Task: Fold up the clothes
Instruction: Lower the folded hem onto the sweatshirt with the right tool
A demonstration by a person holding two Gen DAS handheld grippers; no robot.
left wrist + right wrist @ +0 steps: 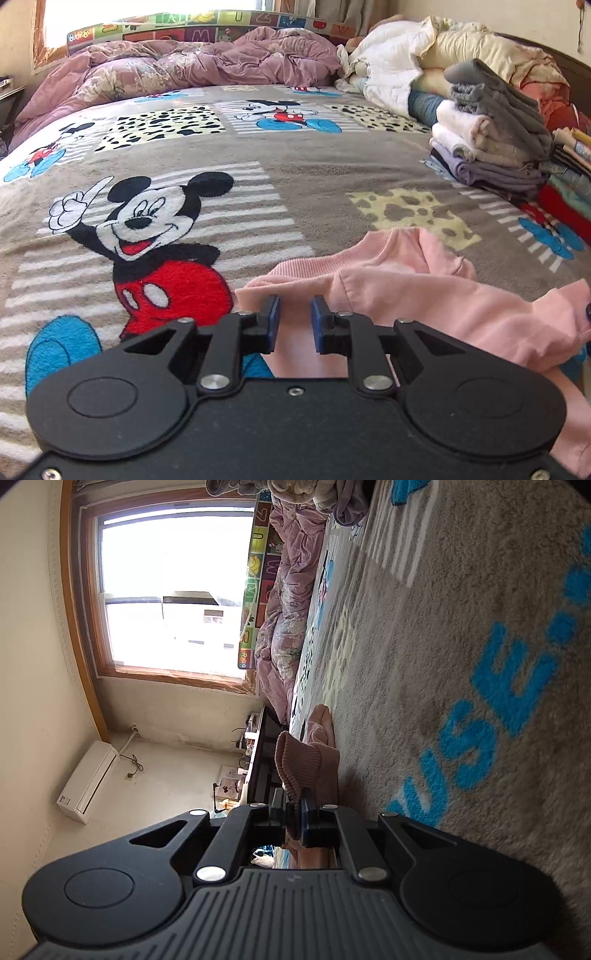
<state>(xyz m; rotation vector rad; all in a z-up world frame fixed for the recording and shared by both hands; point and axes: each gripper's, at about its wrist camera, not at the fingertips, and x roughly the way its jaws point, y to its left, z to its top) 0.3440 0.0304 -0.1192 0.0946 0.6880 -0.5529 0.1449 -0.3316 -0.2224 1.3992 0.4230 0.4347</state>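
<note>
Pink sweatshirt [406, 295] lies rumpled on the bed [295, 177], at its near edge, right of the big mouse print. Left gripper [294, 317] has its jaws parted with pink cloth between the blue pads, not clamped. Right gripper [297, 814] is pinched closed on the ribbed cuff [295, 764], camera rolled sideways. Judgement: this reads as a sleeve or edge fold in progress. To do it well, the left should close on a single hem layer, the right should keep the cuff taut and low, and the crease should go down straight before either lets go. Fleece blanket will drag the fabric, so lifting beats sliding. Left view shows garment layout, the folded stack [491, 129] by the bed's far right edge, and the purple duvet [177, 62] along the far edge. Right view alone confirms the cuff grip, and also shows the window [173, 590] and the wall unit [86, 775].
</note>
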